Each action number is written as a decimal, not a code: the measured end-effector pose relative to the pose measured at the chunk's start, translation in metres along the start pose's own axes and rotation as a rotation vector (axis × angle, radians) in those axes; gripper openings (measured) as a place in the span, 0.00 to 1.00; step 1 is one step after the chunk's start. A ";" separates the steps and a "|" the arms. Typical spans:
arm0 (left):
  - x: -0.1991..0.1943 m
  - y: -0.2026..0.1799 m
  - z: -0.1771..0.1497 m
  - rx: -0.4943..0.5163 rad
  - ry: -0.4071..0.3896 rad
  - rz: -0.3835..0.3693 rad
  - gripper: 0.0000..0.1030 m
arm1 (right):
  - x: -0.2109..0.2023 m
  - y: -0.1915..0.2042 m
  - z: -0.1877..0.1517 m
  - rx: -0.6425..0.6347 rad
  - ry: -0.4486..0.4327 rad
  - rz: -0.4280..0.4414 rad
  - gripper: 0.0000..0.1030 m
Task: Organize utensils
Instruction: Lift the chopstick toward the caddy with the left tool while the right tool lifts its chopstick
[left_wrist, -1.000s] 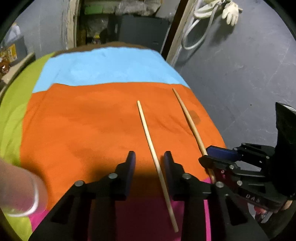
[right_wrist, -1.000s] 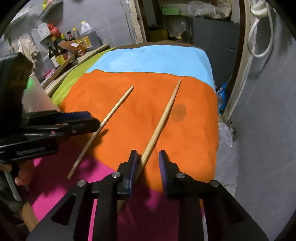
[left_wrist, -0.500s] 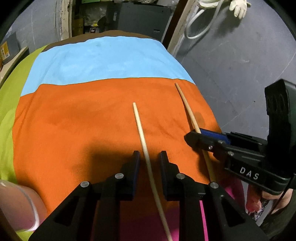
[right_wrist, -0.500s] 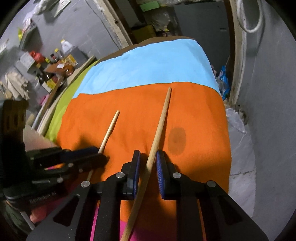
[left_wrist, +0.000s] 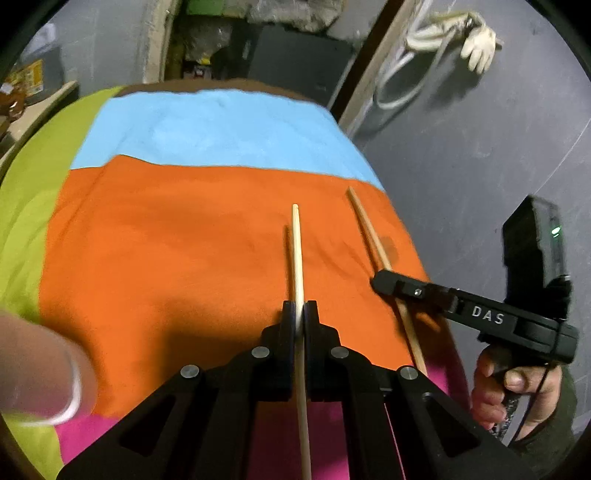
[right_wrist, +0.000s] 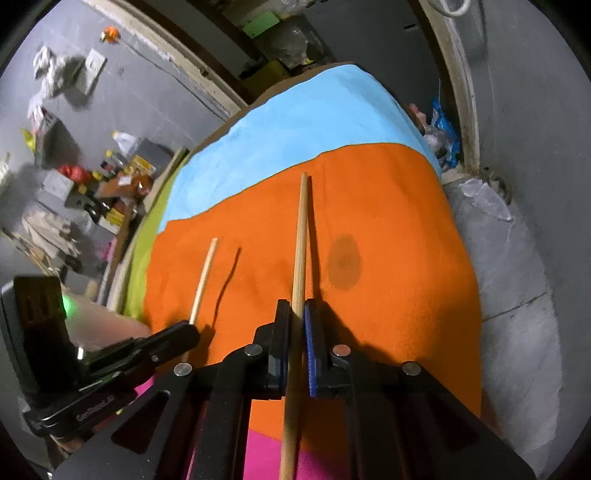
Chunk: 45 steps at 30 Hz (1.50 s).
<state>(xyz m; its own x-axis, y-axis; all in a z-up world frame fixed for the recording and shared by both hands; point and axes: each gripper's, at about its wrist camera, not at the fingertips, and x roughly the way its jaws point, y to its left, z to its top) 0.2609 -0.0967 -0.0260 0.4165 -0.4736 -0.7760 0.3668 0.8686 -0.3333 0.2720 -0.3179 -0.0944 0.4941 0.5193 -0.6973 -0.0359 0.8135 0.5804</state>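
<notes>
I have both grippers closed on chopsticks over the colour-block cloth (left_wrist: 155, 258). My left gripper (left_wrist: 300, 314) has just closed its jaws; they pinch the pale chopstick (left_wrist: 296, 251), a thin, straight, light wooden stick. Its far tip sits above the orange panel and casts a separate shadow, so that end is off the cloth. My right gripper (right_wrist: 296, 314) has likewise just closed; its jaws clamp the darker chopstick (right_wrist: 301, 236), a tan, slightly thicker stick tapering toward its far tip. That tip lies near the seam between the orange and blue panels, toward the cloth's right edge. A dark round stain (right_wrist: 344, 262) marks the orange panel just beside it.
</notes>
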 end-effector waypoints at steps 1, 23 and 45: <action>-0.006 0.001 -0.004 -0.003 -0.025 -0.004 0.02 | -0.001 0.000 -0.002 0.014 -0.005 0.021 0.05; -0.143 0.001 -0.052 0.013 -0.528 0.068 0.02 | -0.072 0.130 -0.067 -0.371 -0.501 0.115 0.05; -0.256 0.084 -0.044 0.094 -0.861 0.162 0.02 | -0.081 0.249 -0.058 -0.556 -0.676 0.283 0.05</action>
<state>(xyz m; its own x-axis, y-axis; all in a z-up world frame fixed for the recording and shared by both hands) 0.1487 0.1036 0.1211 0.9379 -0.3240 -0.1244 0.2999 0.9370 -0.1788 0.1723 -0.1424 0.0822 0.7997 0.5970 -0.0645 -0.5587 0.7791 0.2845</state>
